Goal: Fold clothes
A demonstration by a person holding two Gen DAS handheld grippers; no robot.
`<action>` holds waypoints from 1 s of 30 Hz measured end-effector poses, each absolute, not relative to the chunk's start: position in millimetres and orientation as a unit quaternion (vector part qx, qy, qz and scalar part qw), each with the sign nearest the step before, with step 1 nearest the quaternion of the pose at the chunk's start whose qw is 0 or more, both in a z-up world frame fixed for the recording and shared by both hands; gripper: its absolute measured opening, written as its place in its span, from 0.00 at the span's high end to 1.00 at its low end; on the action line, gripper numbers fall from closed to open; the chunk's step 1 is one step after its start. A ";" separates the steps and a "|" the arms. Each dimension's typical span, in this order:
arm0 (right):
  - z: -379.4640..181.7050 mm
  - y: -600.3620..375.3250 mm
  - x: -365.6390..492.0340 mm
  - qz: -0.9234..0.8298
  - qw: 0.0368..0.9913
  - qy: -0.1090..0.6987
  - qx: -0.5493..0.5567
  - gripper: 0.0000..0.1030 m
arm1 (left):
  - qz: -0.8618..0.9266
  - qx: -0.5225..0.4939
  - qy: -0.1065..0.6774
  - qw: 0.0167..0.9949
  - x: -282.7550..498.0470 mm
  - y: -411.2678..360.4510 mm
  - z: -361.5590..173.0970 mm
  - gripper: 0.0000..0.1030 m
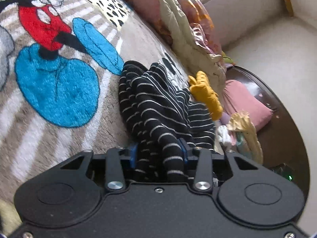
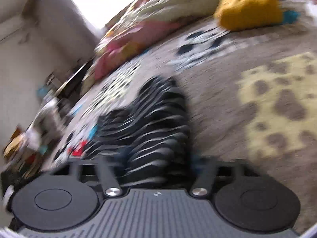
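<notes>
A black garment with thin white stripes lies bunched on a plush cartoon-print blanket. In the left wrist view my left gripper is shut on a gathered fold of it, with the blue pads pressing both sides. The right wrist view is blurred. There the same striped garment runs back between the fingers of my right gripper, which is closed on the cloth; its pads are mostly hidden by the fabric.
A mustard-yellow garment lies further off on the blanket. A crumpled floral quilt and a pink pillow lie along the bed's dark wooden edge. Pale floor lies past it.
</notes>
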State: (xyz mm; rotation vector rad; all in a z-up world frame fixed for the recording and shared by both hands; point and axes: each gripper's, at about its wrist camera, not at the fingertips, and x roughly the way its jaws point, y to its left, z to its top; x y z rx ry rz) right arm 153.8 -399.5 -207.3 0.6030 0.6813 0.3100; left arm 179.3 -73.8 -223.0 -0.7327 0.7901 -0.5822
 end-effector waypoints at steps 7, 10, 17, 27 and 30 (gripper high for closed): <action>-193.6 -433.9 141.8 0.161 0.867 0.270 0.386 0.71 | -0.331 -0.361 0.370 0.790 208.0 -101.6 -180.5 0.70; -168.2 -460.5 149.7 0.147 0.880 0.229 0.391 0.71 | -0.372 -0.357 0.362 0.777 245.4 -134.6 -156.2 0.70; -100.1 -556.7 208.0 0.091 0.922 0.138 0.351 0.71 | -0.475 -0.336 0.322 0.747 355.8 -243.1 -102.4 0.71; -73.6 -656.4 310.8 -0.023 0.934 0.043 0.354 0.70 | -0.536 -0.339 0.279 0.721 485.7 -357.9 -77.9 0.71; -116.1 -668.9 346.9 -0.073 0.923 0.090 0.368 0.67 | -0.494 -0.311 0.331 0.742 512.9 -382.9 -121.0 0.68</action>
